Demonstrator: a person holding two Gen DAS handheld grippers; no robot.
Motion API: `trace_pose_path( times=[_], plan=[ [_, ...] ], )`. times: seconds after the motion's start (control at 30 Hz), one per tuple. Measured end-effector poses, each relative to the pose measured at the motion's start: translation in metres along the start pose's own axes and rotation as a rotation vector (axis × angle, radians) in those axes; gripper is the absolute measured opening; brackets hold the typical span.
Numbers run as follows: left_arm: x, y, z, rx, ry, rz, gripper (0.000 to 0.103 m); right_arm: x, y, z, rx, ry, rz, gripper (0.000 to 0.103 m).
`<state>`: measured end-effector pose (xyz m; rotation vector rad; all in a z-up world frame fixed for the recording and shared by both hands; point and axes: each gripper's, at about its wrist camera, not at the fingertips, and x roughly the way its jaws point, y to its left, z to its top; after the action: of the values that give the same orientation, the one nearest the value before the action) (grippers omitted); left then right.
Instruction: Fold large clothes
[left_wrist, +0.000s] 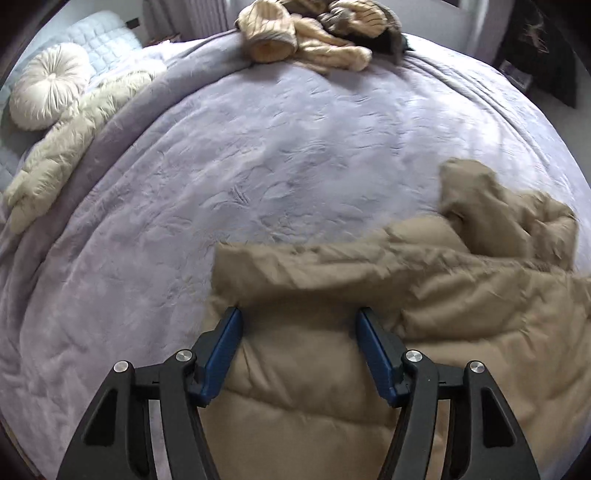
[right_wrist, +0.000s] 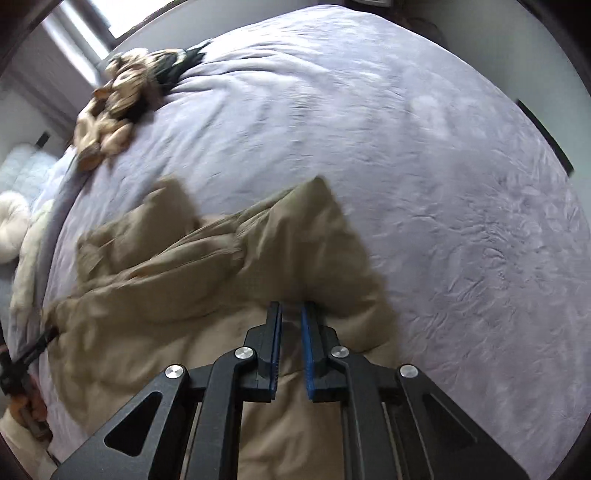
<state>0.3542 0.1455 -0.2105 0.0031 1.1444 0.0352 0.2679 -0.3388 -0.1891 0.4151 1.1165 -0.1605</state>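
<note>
In the left wrist view, the left gripper (left_wrist: 298, 312) hangs with its blue fingers (left_wrist: 221, 350) spread wide over the tan puffer coat (left_wrist: 369, 295), holding nothing; no writing can be read anywhere. The coat lies crumpled at the near right of the lavender bedspread (left_wrist: 258, 147), with broad bare cover beyond, a clothes pile (left_wrist: 314, 33) at the far edge, and a round cushion (left_wrist: 48, 85) left. In the right wrist view, the right gripper (right_wrist: 291, 308) has its fingers nearly closed, a narrow gap between them, tips at a coat fold (right_wrist: 314, 258); whether they pinch it I cannot tell.
</note>
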Motion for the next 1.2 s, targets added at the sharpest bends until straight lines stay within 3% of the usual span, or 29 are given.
trace_pose_path(
  times=[0.27,0.47,0.63,0.77,0.9,1.03,1.2],
  plan=[
    [0.044,-0.004,0.017,-0.029,-0.024,0.012,0.067,0.062,-0.030,0.027,0.150,0.018,-0.015,0.007],
    [0.065,-0.003,0.018,-0.048,-0.062,0.006,0.067,0.089,-0.023,0.028,0.092,0.000,-0.043,0.006],
    [0.063,0.005,0.024,-0.081,-0.057,0.045,0.067,0.091,-0.020,0.025,0.074,-0.032,-0.063,0.006],
    [0.025,0.024,0.021,-0.126,-0.093,0.030,0.067,0.087,-0.016,0.027,0.066,-0.033,-0.089,0.006],
    [-0.005,0.036,0.005,-0.072,-0.142,0.066,0.067,0.079,-0.015,0.027,0.057,-0.043,-0.093,0.009],
    [0.029,0.044,-0.009,-0.059,-0.042,0.118,0.067,0.077,-0.016,0.024,0.073,-0.055,-0.093,0.009],
    [0.037,0.048,-0.007,-0.116,-0.035,0.111,0.067,0.068,-0.006,0.024,0.057,-0.066,-0.112,0.011]
  ],
)
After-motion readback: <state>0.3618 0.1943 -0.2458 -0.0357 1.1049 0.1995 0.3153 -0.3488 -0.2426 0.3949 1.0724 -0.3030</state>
